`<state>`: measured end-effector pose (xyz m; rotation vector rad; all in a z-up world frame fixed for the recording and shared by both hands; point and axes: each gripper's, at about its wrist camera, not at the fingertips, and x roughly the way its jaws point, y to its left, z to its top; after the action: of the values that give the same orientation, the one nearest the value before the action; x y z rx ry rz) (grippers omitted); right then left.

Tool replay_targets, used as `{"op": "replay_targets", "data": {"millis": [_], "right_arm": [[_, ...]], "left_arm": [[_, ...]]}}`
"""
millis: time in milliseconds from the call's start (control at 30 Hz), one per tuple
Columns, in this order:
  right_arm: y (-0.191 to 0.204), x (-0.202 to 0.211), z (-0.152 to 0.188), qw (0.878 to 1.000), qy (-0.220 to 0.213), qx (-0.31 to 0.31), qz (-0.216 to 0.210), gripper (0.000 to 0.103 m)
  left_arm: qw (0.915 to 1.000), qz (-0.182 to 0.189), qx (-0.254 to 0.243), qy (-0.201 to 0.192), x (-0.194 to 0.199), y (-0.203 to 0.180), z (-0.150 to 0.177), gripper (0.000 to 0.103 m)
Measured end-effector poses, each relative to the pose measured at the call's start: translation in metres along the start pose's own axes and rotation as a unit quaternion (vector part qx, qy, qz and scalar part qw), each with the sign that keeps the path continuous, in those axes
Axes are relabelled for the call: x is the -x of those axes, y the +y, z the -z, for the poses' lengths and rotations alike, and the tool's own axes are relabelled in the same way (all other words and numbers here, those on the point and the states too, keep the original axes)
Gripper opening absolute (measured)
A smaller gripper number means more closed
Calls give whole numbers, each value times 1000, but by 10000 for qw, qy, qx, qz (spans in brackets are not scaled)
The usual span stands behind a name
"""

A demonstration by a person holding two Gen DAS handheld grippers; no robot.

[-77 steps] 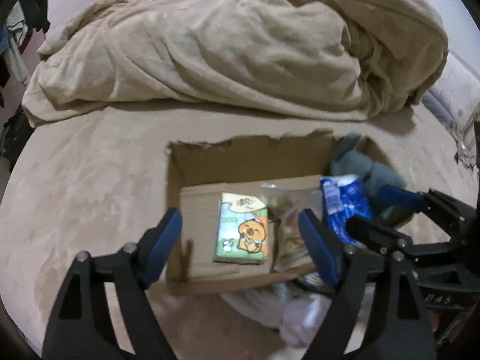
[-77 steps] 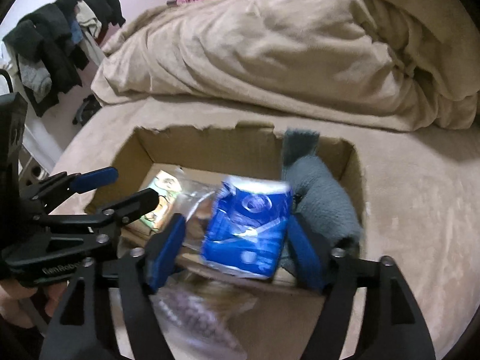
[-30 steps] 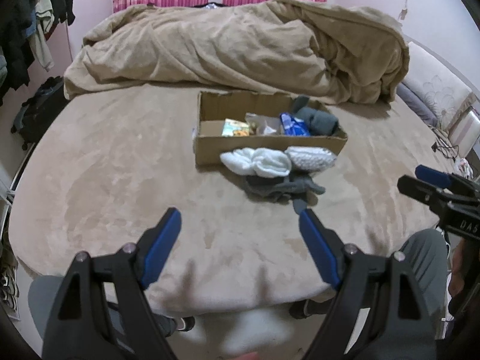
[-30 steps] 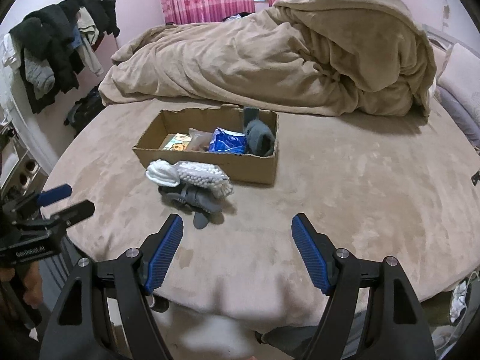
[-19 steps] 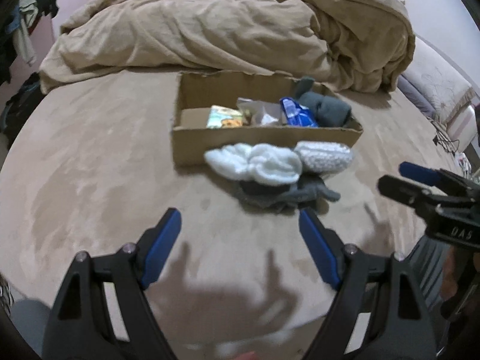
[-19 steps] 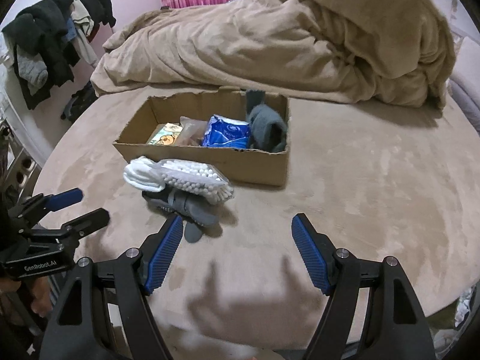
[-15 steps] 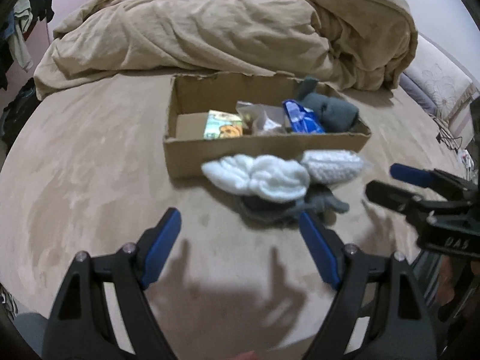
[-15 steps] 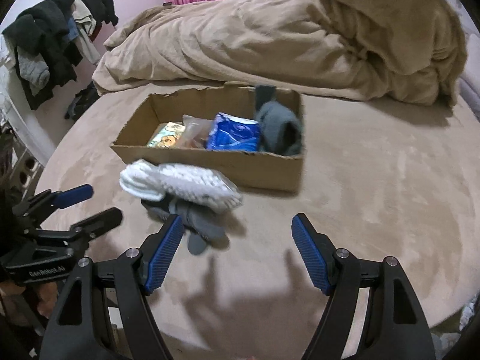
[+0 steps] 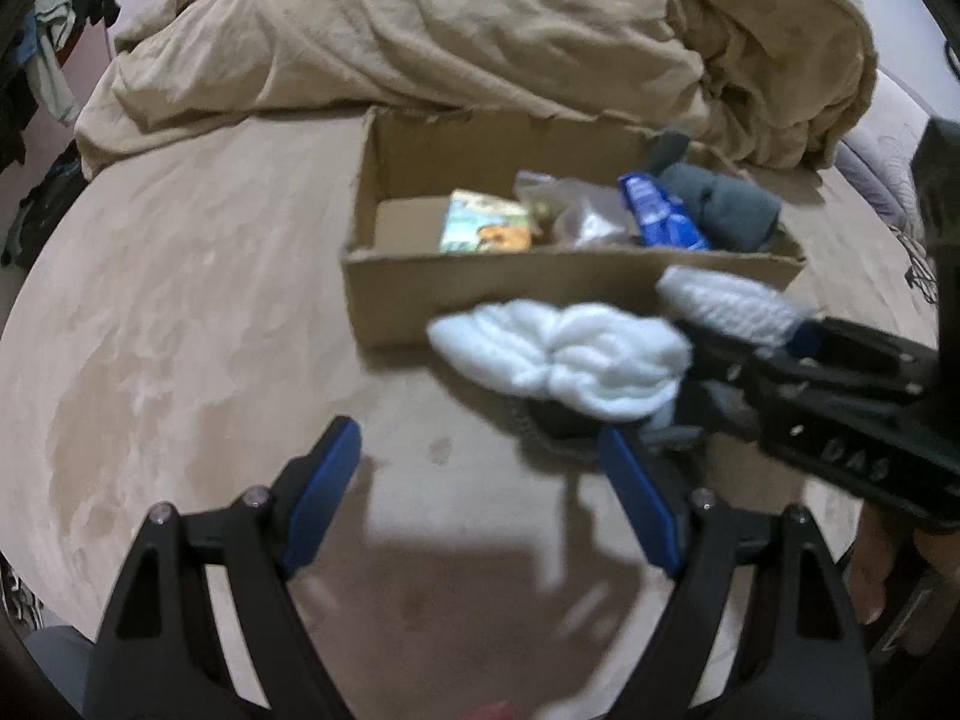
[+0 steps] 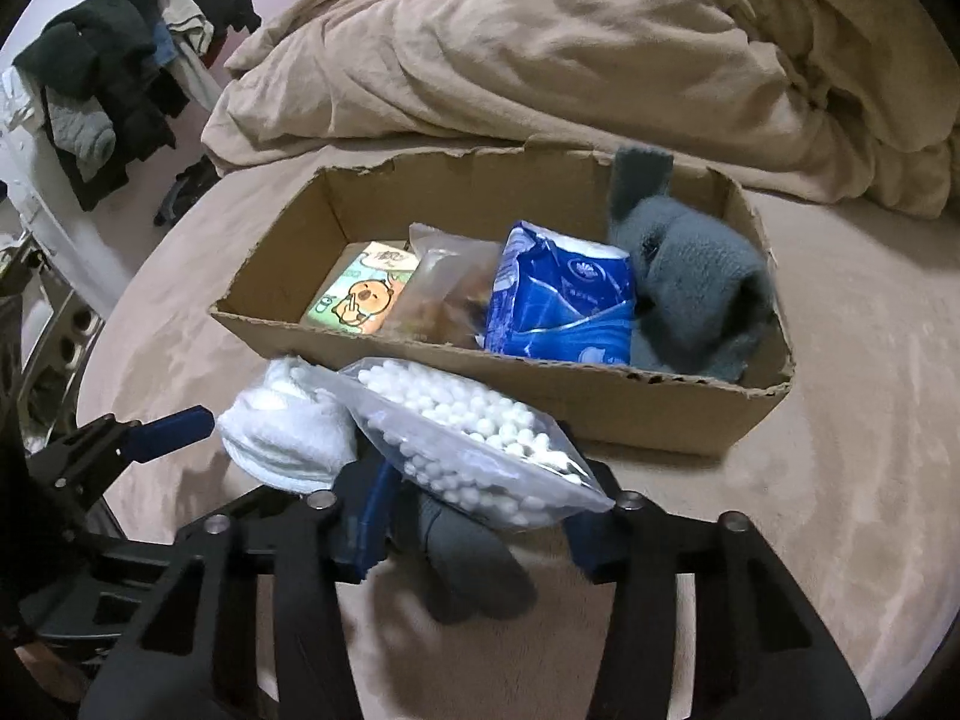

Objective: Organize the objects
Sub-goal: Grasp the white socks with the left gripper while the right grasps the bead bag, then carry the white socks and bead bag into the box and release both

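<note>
A cardboard box stands on the beige bed. In it lie a green cartoon packet, a clear snack bag, a blue tissue pack and a grey sock. In front of the box lie a white fluffy sock, a clear bag of white beads and a dark grey sock. My right gripper is open around the bead bag and the grey sock. My left gripper is open and empty, just short of the white sock.
A rumpled beige duvet is heaped behind the box. Dark clothes hang at the left beyond the bed edge. Bare bed surface lies left of the box.
Both grippers have moved forward toward the pile in front of the box. The right gripper now reaches around the bead bag and grey sock. Both stay open.
</note>
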<state>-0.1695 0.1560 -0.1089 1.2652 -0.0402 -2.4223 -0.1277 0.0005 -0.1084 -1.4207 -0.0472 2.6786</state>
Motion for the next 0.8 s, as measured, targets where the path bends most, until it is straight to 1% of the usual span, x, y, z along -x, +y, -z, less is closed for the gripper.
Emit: {"op": "replay_targets", "data": {"millis": [100, 133, 267, 333, 400, 433, 500, 567, 600, 667, 800], "right_arm": [[-4, 7, 4, 10000, -39, -31, -51, 41], [-6, 11, 4, 10000, -67, -49, -44, 41], [-21, 38, 9, 9996, -193, -193, 118, 41], [-31, 49, 14, 9991, -240, -296, 202, 41], [-44, 60, 21, 9983, -259, -425, 313, 41], [-50, 63, 24, 9980, -252, -476, 339, 41], [-60, 68, 30, 9972, -230, -591, 397, 41], [-65, 71, 35, 9966, -210, -653, 456, 41], [-67, 73, 36, 9963, -214, -683, 466, 41], [-69, 78, 39, 9957, -255, -754, 480, 41], [-65, 84, 40, 9956, -277, -776, 455, 41]], "left_arm": [[9998, -122, -161, -14, 3, -14, -4, 83], [9998, -107, -180, -16, 4, -18, -5, 83], [9997, -35, -234, -96, 7, -34, -9, 83], [9994, -39, -324, -86, 1, -44, -12, 83], [9992, -128, -378, -45, -8, -50, -14, 83], [9992, -122, -380, -29, -13, -51, -15, 83], [9997, 40, -248, -48, -18, -49, -17, 82], [9999, 17, -109, -47, -19, -44, -17, 72], [9999, -40, -88, -35, -20, -42, -17, 63], [10000, 3, 9, -20, -19, -36, -16, 60], [10000, 42, 47, -51, -10, -30, -12, 50]]}}
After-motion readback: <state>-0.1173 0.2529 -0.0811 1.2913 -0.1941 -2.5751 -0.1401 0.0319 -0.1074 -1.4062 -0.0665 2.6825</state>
